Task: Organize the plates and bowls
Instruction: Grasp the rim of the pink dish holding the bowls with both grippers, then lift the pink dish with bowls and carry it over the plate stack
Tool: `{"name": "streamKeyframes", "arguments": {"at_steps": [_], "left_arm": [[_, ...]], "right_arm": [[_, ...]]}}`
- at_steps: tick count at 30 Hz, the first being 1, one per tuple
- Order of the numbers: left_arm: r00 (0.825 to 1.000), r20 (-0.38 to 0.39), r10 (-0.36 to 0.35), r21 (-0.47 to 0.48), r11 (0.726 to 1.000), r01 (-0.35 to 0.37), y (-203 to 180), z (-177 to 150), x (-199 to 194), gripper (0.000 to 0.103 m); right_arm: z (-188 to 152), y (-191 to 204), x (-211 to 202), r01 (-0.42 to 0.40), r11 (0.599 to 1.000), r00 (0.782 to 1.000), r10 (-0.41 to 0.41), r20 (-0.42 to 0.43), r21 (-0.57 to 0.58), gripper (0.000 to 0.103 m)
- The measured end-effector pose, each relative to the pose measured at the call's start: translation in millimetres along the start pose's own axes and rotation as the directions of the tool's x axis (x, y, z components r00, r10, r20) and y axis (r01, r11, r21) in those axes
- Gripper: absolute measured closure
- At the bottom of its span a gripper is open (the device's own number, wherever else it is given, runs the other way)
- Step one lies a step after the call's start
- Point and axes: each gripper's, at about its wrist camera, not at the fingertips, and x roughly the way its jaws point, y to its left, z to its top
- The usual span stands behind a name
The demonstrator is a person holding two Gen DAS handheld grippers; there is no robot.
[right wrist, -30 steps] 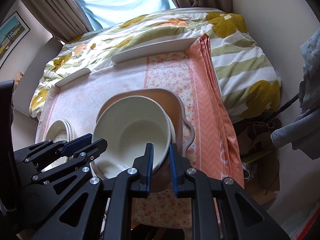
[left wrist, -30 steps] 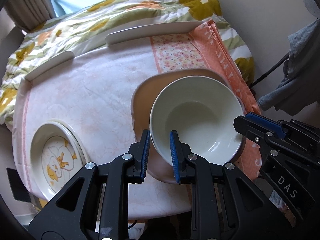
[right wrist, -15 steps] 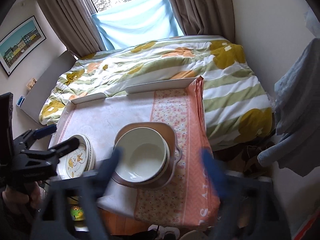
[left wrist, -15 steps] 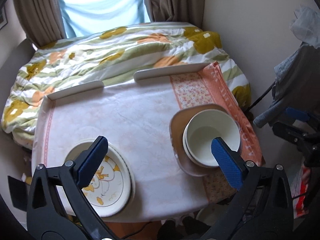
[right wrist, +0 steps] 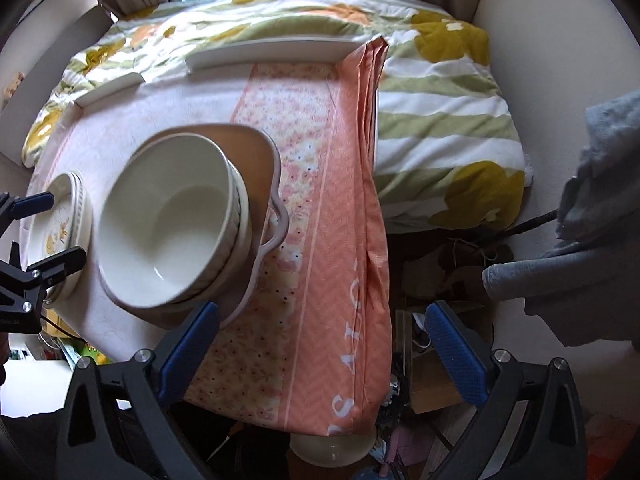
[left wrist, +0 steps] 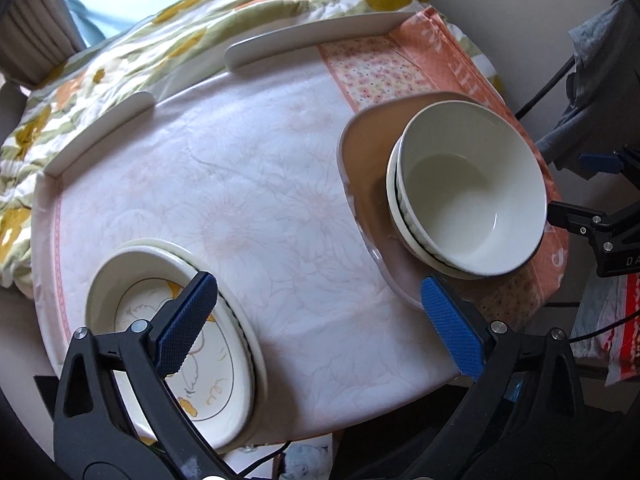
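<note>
On the pale floral tablecloth point(left wrist: 248, 184) sit 2 cream ceramic bowls point(left wrist: 472, 196), nested one inside the other on a brown plastic tray with a raised rim point(left wrist: 364, 152) at the table's right side. At the near left corner lies a stack of cream plates, the top one printed with a yellow duck point(left wrist: 176, 344). The left gripper point(left wrist: 320, 328), with blue ribbed pads point(left wrist: 186, 324), hangs over the near edge between plates and bowls, spread wide and holding nothing. The right gripper point(right wrist: 322, 350) is likewise released, hovering over the salmon-pink patterned cloth point(right wrist: 340, 240) that drapes off the table's right side; large white letters run along its hem, only "S" reading clearly. White letters "DA" show on the right gripper's body in the left wrist view. A yellow-and-green flowered quilt point(right wrist: 432, 92) lies beyond the table.
</note>
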Motion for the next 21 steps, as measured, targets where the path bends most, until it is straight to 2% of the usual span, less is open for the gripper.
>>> {"name": "streamKeyframes", "arguments": {"at_steps": [6, 10, 14, 16, 18, 19, 21], "left_arm": [[0.999, -0.046, -0.015, 0.042, 0.999, 0.017, -8, 6, 20, 0.012], [0.997, -0.069, -0.022, 0.065, 0.998, 0.026, -13, 10, 31, 0.018], [0.996, -0.085, -0.027, 0.074, 0.997, 0.034, -16, 15, 41, 0.034], [0.996, -0.088, -0.028, 0.078, 0.996, 0.035, -18, 17, 46, 0.042], [0.995, -0.09, -0.039, 0.076, 0.996, 0.046, -20, 19, 51, 0.055], [0.995, -0.089, -0.04, 0.076, 0.996, 0.047, -22, 21, 54, 0.058], [0.995, -0.088, -0.056, 0.086, 0.994, 0.064, -27, 22, 58, 0.072]], "right_arm": [[8, 5, 15, -0.047, 0.998, 0.997, 0.044, -0.056, -0.04, 0.024], [16, 6, 25, -0.105, 0.992, 0.991, 0.098, -0.095, -0.071, 0.045], [23, 16, 32, -0.115, 0.985, 0.988, 0.1, -0.121, -0.126, 0.055], [26, 20, 38, -0.129, 0.982, 0.985, 0.111, -0.131, -0.138, 0.065], [28, 22, 44, -0.138, 0.978, 0.984, 0.117, -0.134, -0.154, 0.068], [28, 24, 46, -0.136, 0.977, 0.984, 0.115, -0.133, -0.163, 0.069], [28, 26, 51, -0.152, 0.974, 0.982, 0.131, -0.133, -0.167, 0.073]]}}
